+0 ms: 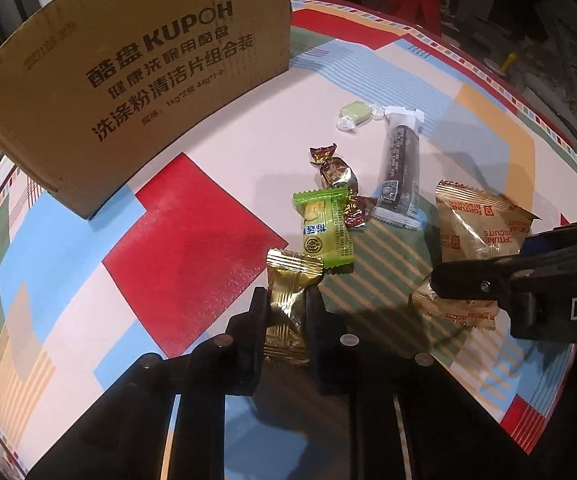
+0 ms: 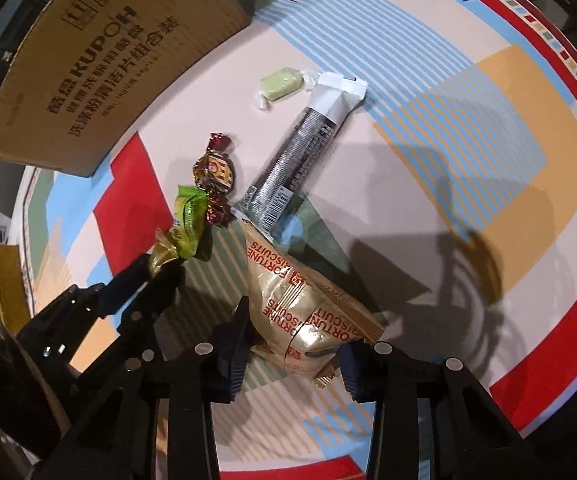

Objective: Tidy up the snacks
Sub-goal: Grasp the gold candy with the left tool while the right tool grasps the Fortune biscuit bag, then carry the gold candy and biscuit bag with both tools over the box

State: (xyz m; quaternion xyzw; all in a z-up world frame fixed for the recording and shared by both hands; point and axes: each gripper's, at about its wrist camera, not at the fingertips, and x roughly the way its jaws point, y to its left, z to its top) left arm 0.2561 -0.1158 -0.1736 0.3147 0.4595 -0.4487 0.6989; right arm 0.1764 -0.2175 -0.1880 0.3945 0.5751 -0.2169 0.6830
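Left gripper (image 1: 286, 312) pinches a small gold snack packet (image 1: 288, 312) between its two fingers at the lower centre of the left wrist view, the jaws pressed onto the wrapper's middle so that the crimped top sticks up above them. Right gripper (image 2: 292, 344), at the bottom centre of the right wrist view, has its jaws drawn in on either side of a gold Fortune Biscuits packet (image 2: 312, 320); the pads seem to touch the crinkled foil on both sides, though how firm the hold is cannot be told. A second Fortune Biscuits packet (image 1: 476, 224) lies just above it in the frame, overlapping its upper edge, so the lift is best made straight up and slowly, in order that the neighbour is not dragged along. Foil of this kind slips and crushes easily, so I judge a light, centred squeeze wiser than a hard one. Other snacks lie on the patterned tabletop (image 1: 208, 256): a green packet (image 1: 326, 232) just above the left gripper's load, a brown twist-wrapped candy (image 1: 336, 172) beyond it, a long dark bar (image 1: 400, 168) to the right, and a pale green candy (image 1: 354, 114) farther up. Cardboard box (image 1: 128, 80) stands at the upper left of both views, well apart from the pile, and is probably where the packets belong.
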